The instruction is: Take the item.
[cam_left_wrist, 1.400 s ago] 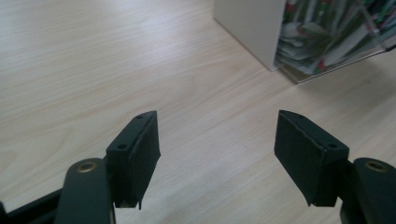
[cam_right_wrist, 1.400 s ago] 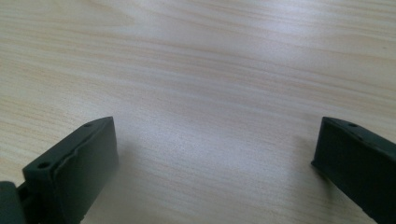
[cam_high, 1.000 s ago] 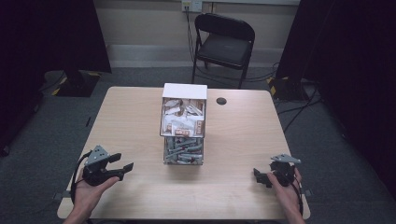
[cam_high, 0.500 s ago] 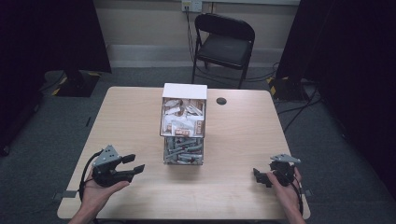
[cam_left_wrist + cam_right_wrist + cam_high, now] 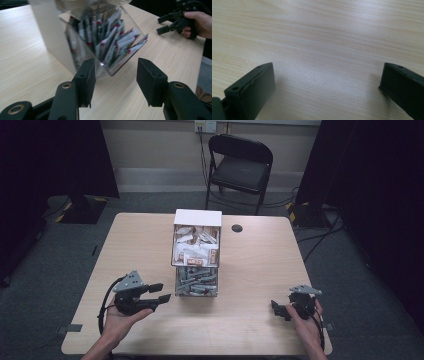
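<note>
Currently your left gripper (image 5: 159, 295) sits at the near left of the table (image 5: 250, 270), jaws partly open with nothing between the pads; they have just been closing as the hand approaches. Your right gripper (image 5: 280, 309) rests at the near right, jaws spread wide over bare wood, gripping nothing. Just beyond the left gripper's tips stands the clear packet dispenser (image 5: 196, 282), mid-table, with its lower compartment of packets (image 5: 117, 47) facing you. Judged risk: at this opening the jaws may be too narrow to straddle the dispenser's corner and too wide to pinch a single packet, so a forward push could shove or tip the dispenser rather than seize anything. A second risk is snagging several packets at once, since they lie stacked tightly. The left gripper view shows the sloped clear wall and the red-and-green packet printing close up, which the high view renders as a grey blur. The high view alone gives the white upper box (image 5: 197, 217), the dark disc (image 5: 237, 228) on the far tabletop, and the folding chair (image 5: 241, 162) beyond the table.
</note>
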`<move>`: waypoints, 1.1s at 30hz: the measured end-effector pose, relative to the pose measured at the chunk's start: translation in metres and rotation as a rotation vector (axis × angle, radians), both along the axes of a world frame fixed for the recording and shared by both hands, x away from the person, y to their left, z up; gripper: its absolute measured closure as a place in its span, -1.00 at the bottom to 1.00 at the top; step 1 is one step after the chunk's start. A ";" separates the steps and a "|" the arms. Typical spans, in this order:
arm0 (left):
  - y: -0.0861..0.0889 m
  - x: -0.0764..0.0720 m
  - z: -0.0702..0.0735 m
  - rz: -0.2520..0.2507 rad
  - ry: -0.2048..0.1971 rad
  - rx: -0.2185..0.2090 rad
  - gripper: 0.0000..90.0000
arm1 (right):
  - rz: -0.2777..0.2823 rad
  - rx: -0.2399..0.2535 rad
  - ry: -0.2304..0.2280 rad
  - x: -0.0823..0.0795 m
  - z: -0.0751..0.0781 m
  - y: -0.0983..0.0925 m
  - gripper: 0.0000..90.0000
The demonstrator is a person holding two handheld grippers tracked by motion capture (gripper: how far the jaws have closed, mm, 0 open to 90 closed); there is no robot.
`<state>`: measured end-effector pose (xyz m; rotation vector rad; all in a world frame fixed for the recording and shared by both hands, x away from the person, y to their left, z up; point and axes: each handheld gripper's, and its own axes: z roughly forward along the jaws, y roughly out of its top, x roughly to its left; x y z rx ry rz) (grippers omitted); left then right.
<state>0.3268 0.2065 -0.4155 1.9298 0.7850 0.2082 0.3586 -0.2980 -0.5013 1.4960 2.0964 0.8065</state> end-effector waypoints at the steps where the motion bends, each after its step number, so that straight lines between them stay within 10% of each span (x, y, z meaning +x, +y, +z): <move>1: -0.003 0.001 0.000 -0.016 0.000 -0.001 0.12 | 0.000 0.000 0.000 0.000 0.000 0.000 -1.00; 33: -0.054 0.030 -0.013 -0.120 -0.001 0.036 0.40 | 0.004 0.002 0.001 0.000 0.000 0.001 -1.00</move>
